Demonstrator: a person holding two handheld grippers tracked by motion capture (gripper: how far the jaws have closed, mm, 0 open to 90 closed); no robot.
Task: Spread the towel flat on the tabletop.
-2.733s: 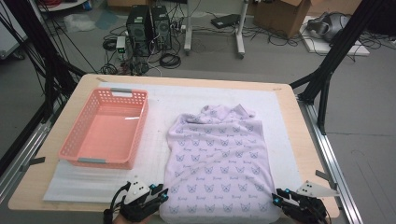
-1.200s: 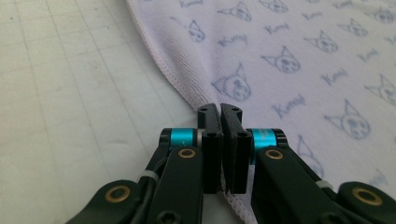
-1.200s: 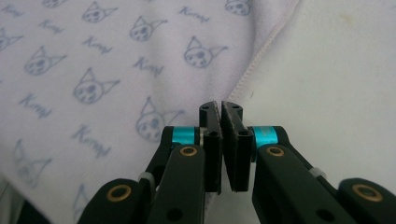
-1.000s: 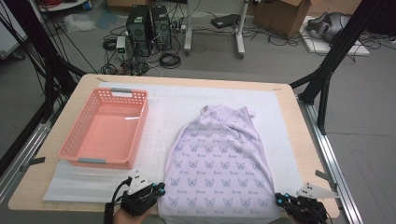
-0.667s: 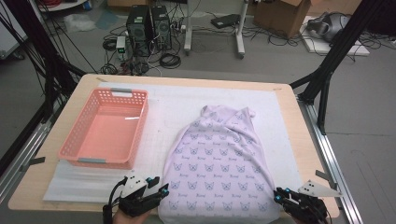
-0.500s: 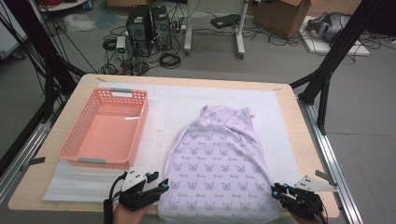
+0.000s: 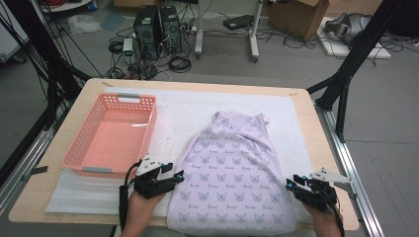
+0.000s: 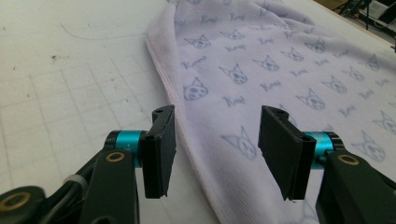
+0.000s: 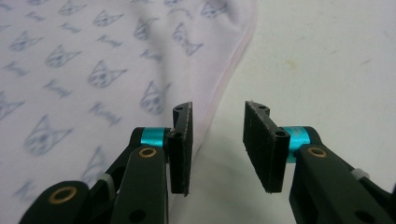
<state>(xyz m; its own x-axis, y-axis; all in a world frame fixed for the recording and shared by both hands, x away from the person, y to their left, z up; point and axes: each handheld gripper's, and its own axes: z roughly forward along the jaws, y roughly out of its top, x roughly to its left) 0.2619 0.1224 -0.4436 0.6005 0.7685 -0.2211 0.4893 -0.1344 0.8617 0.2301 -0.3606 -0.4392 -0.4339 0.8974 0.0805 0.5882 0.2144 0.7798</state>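
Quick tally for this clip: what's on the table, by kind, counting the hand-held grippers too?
Cat-print cloth: 1
Pink basket: 1
White mat: 1
Grippers: 2, the left gripper and the right gripper, both with jaws just opened and nothing pinched
Total: 5

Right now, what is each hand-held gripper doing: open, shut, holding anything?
Left hand-held gripper: open, jaws just opened, over the edge of the cat-print cloth, gripping nothing.
Right hand-held gripper: open, jaws just opened beside the cloth's edge, holding nothing.
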